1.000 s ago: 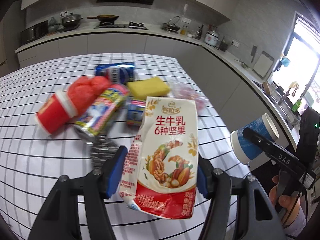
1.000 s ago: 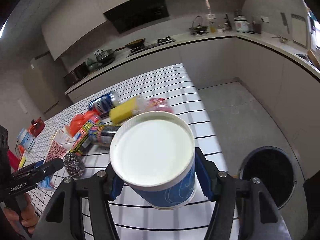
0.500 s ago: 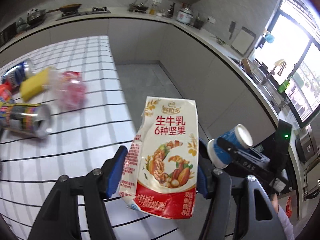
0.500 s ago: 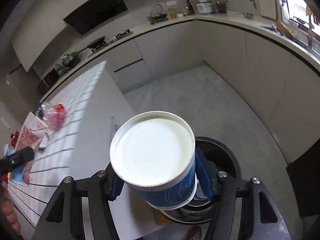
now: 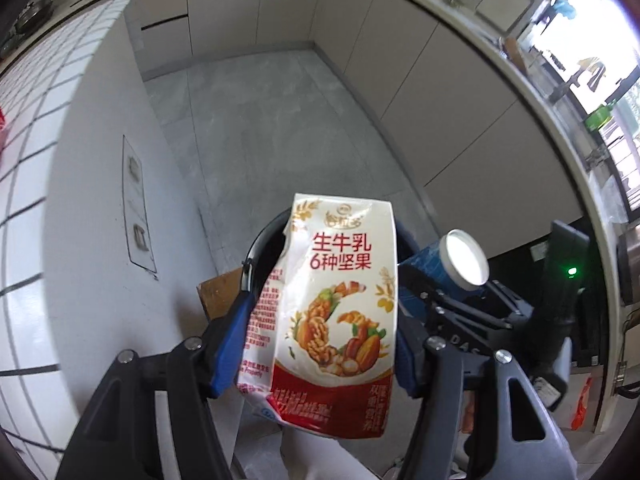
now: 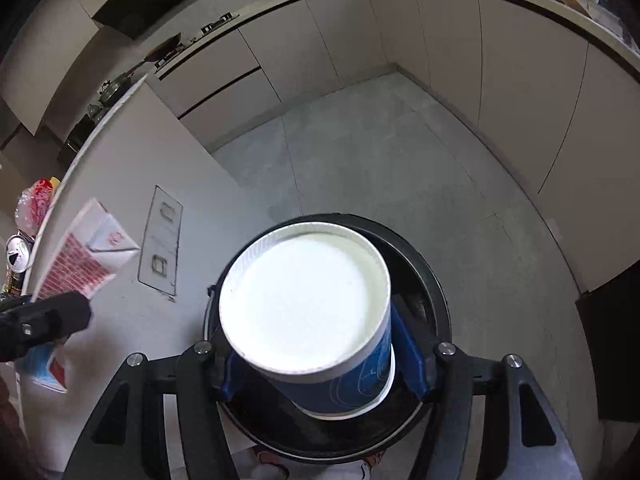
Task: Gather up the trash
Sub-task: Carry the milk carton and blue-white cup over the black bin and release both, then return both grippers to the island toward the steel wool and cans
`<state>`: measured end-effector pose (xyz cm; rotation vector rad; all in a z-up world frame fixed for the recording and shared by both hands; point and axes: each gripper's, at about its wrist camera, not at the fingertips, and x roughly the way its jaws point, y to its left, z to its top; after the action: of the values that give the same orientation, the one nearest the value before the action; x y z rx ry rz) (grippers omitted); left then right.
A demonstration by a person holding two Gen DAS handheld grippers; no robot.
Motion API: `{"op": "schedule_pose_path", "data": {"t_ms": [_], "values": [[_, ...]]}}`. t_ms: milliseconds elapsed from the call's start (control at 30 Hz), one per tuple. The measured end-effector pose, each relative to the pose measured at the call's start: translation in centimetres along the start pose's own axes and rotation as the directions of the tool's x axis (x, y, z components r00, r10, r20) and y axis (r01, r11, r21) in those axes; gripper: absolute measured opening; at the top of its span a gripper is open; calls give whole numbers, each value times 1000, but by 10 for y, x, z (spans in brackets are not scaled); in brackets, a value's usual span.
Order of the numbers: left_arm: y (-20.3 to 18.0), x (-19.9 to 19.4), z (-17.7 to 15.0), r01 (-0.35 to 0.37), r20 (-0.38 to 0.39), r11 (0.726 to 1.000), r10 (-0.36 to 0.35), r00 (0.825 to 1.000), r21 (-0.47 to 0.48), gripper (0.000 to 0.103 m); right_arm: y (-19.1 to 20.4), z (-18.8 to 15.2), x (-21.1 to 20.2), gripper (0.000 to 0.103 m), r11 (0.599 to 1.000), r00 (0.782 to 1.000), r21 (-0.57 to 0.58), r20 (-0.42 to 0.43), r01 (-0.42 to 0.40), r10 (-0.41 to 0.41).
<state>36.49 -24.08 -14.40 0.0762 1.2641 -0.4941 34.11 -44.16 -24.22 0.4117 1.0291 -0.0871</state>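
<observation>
Above black bin (image 6: 434,280) on floor beside white surface (image 5: 48,152): right gripper (image 6: 320,364) clamped on blue paper cup (image 6: 312,304), open mouth facing camera, centred over bin opening, likely so release drops it straight in. Left gripper (image 5: 316,344) clamped on crumpled milk carton (image 5: 336,280), upright, over bin's near rim, apparently queued for same drop. More trash back on surface edge.
</observation>
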Motion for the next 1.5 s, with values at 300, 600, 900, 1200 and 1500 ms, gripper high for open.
{"op": "schedule_pose_path", "data": {"t_ms": [300, 600, 900, 1200, 1500], "values": [[-16, 6, 3, -5, -60, 1000, 4, 998, -23, 77, -6, 4, 0, 78, 1000, 1000, 6, -10, 8, -8], [-3, -63, -7, 11, 72, 1000, -11, 997, 6, 77, 25, 10, -57, 83, 998, 990, -41, 132, 50, -44], [64, -115, -26, -21, 155, 1000, 24, 988, -18, 77, 60, 18, -92, 102, 996, 985, 66, 165, -65, 53], [144, -166, -58, -58, 242, 996, 73, 968, -67, 77, 174, 18, -124, 102, 989, 976, -148, 218, 18, 15], [258, -212, -95, -130, 294, 977, 176, 940, -170, 77, 300, -1, -115, 102, 960, 952, -223, 213, -172, 220]]}}
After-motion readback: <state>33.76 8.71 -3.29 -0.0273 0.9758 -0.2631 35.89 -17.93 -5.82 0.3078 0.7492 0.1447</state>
